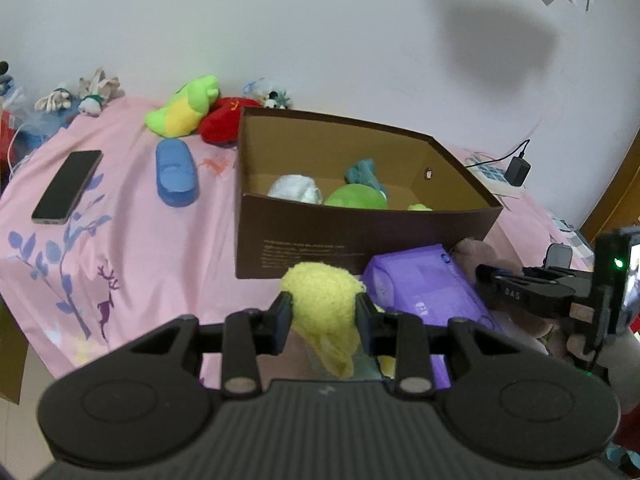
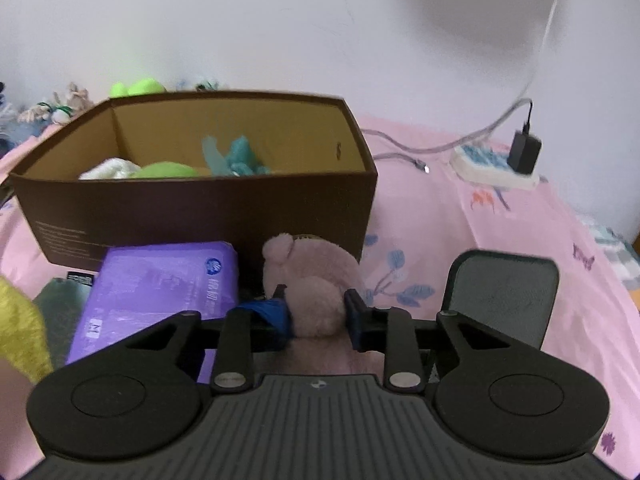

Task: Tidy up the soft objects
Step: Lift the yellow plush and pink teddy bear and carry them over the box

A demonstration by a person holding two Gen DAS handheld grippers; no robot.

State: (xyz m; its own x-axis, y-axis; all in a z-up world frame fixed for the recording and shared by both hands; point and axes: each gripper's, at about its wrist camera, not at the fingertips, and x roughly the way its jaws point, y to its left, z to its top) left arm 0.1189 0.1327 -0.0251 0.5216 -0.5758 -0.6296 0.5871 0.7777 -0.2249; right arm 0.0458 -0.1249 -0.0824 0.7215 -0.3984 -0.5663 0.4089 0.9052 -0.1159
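My left gripper [image 1: 324, 308] is shut on a yellow plush toy [image 1: 320, 288], held above the pink bedsheet just in front of the brown cardboard box [image 1: 360, 240]. The open box holds a white plush [image 1: 296, 190], a green plush [image 1: 356, 198] and a teal one [image 1: 362, 174]. In the right wrist view my right gripper [image 2: 316, 312] is shut on a pink plush bear [image 2: 316, 276] lying against the box's front wall [image 2: 200, 216]. Its pads press the bear's sides. A purple soft pack [image 2: 160, 288] lies left of the bear, and the yellow plush [image 2: 20, 332] shows at the left edge.
On the sheet left of the box lie a phone [image 1: 68, 186] and a blue case [image 1: 176, 178]. Behind them are a green-yellow plush [image 1: 184, 108] and a red plush [image 1: 224, 120]. A power strip [image 2: 480, 168] with a black adapter [image 2: 524, 152] sits at the right; a dark flat object [image 2: 504, 296] lies nearby.
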